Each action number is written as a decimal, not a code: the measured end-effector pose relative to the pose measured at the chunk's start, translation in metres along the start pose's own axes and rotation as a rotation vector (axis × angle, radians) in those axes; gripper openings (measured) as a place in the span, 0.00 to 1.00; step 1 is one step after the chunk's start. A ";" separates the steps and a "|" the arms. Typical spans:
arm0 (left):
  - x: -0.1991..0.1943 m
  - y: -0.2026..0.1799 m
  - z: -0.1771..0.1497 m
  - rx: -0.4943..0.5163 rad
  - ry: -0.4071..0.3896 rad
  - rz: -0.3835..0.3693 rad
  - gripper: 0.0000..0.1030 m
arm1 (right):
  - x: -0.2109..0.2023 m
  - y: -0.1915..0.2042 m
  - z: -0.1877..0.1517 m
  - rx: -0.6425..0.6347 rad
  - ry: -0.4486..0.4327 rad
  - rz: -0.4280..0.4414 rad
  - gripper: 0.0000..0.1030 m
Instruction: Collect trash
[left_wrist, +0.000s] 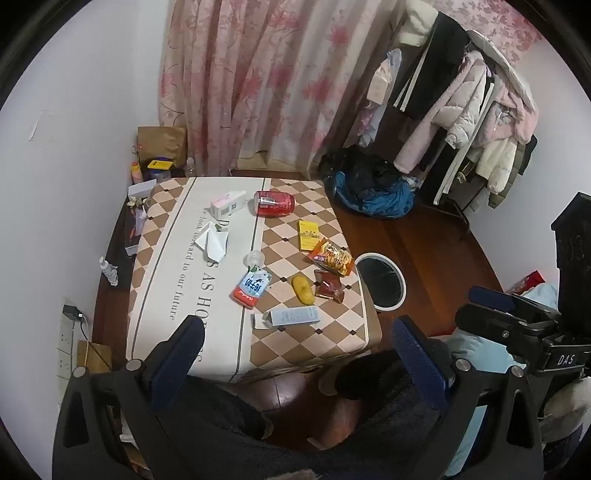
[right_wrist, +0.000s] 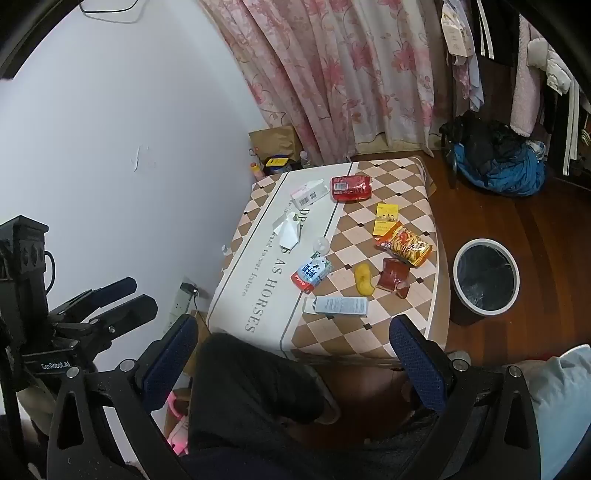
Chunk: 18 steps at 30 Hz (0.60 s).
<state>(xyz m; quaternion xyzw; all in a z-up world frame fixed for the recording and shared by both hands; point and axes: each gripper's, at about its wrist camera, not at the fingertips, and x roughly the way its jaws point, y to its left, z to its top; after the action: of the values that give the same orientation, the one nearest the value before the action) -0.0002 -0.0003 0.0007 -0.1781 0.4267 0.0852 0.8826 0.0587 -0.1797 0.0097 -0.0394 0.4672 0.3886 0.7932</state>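
Note:
Trash lies on a checkered table (left_wrist: 332, 332) (right_wrist: 406, 177): a red can (left_wrist: 275, 203) (right_wrist: 351, 188), a pink-white box (left_wrist: 227, 205) (right_wrist: 308, 194), folded white paper (left_wrist: 214, 242) (right_wrist: 288, 230), a yellow card (left_wrist: 308, 230) (right_wrist: 386, 219), an orange snack bag (left_wrist: 332, 256) (right_wrist: 404, 245), a dark red wrapper (left_wrist: 328, 286) (right_wrist: 395, 280), a yellow piece (left_wrist: 303, 290) (right_wrist: 364, 278), a blue-red pouch (left_wrist: 253, 286) (right_wrist: 312, 275), a grey-white carton (left_wrist: 290, 317) (right_wrist: 338, 306). The bin (left_wrist: 380, 280) (right_wrist: 485, 280) stands right of the table. My left gripper (left_wrist: 299, 350) and right gripper (right_wrist: 291, 350) are open, empty, held before the table's near edge.
Wooden floor (right_wrist: 535, 221) surrounds the bin. A blue and black clothes pile (left_wrist: 369, 188) and a clothes rack (left_wrist: 461, 122) stand at the back right. A floral curtain (left_wrist: 258, 74) hangs behind. A power strip (left_wrist: 70, 332) lies left of the table.

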 end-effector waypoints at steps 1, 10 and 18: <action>0.000 0.000 0.000 0.001 -0.001 -0.002 1.00 | 0.000 0.000 -0.001 0.004 -0.004 0.006 1.00; -0.001 -0.009 0.008 -0.009 -0.010 -0.015 1.00 | -0.001 0.000 0.003 0.002 -0.005 -0.002 1.00; 0.000 -0.003 0.011 -0.011 -0.011 -0.032 1.00 | -0.006 -0.003 0.009 0.002 -0.012 -0.008 1.00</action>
<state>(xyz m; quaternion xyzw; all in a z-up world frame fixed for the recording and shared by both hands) 0.0091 0.0010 0.0082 -0.1892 0.4184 0.0740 0.8852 0.0656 -0.1816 0.0183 -0.0382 0.4627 0.3854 0.7974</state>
